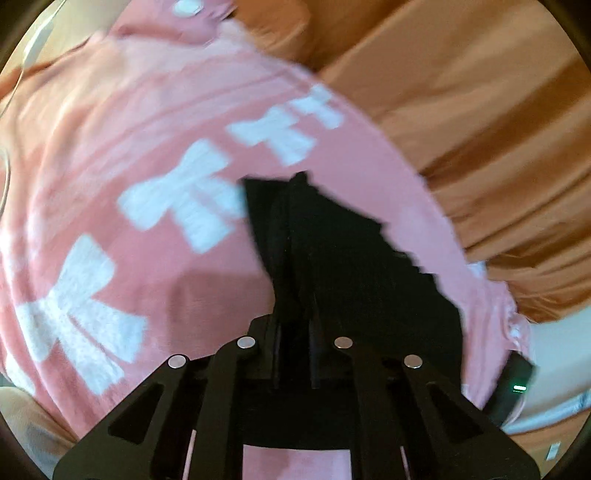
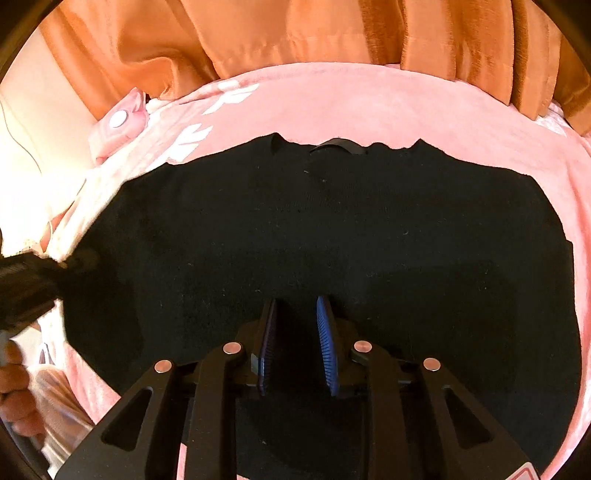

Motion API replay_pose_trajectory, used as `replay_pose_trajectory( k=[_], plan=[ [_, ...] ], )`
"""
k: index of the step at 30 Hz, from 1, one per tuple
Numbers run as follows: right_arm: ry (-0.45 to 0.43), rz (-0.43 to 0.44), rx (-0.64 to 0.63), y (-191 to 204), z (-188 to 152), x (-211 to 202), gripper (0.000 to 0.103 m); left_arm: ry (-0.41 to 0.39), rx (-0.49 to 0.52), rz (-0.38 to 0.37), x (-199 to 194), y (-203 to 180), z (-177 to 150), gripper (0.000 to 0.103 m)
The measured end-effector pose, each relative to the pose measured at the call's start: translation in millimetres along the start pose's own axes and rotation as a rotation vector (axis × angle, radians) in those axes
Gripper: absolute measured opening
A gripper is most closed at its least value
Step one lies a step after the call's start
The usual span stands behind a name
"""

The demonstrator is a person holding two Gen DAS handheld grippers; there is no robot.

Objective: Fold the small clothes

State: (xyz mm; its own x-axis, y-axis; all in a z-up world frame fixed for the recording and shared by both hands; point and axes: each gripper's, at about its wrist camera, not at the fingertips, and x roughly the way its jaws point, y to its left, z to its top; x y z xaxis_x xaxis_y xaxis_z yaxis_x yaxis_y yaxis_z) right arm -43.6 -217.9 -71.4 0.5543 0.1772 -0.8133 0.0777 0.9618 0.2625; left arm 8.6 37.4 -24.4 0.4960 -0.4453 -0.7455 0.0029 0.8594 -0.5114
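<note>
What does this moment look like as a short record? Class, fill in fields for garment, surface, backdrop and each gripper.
garment: black garment, spread flat, one edge lifted
surface: pink blanket with white bow prints
backdrop: orange curtain
left gripper: shut on a raised fold of the black garment
right gripper: jaws apart over the garment's near edge, gripping nothing visible
other: a hand at the left edge of the right wrist view

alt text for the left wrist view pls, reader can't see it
The left gripper is shut on a corner of a black garment, which rises as a peaked fold from its jaws. Beneath it lies a pink blanket printed with white bows, blurred by motion. Orange curtain fabric fills the upper right.
</note>
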Motion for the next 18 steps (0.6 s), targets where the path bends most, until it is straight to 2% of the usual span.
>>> replay_pose_trajectory(
  k=[2, 6, 9, 14, 17, 18],
  plan=[
    [-0.006, 0.026, 0.039, -7, 2, -3, 0.022, -0.018, 0.052, -0.040, -11, -26, 0, 0.009],
    [-0.072, 0.058, 0.113, -29, -7, -39, 0.024, -0.017, 0.171, -0.106, -18, -84, -5, 0.009],
    [-0.125, 0.032, 0.156, -57, -22, -77, 0.025, 0.009, 0.278, -0.142, -4, -140, -22, 0.009],
    [-0.141, -0.027, 0.265, -112, -50, -112, 0.027, 0.133, 0.427, -0.177, 49, -217, -76, 0.009],
    [-0.137, -0.052, 0.377, -149, -68, -124, 0.029, 0.246, 0.503, -0.104, 105, -243, -118, 0.010],
    [-0.137, -0.056, 0.403, -159, -73, -128, 0.029, 0.284, 0.495, -0.077, 118, -241, -130, 0.011]
  ],
)
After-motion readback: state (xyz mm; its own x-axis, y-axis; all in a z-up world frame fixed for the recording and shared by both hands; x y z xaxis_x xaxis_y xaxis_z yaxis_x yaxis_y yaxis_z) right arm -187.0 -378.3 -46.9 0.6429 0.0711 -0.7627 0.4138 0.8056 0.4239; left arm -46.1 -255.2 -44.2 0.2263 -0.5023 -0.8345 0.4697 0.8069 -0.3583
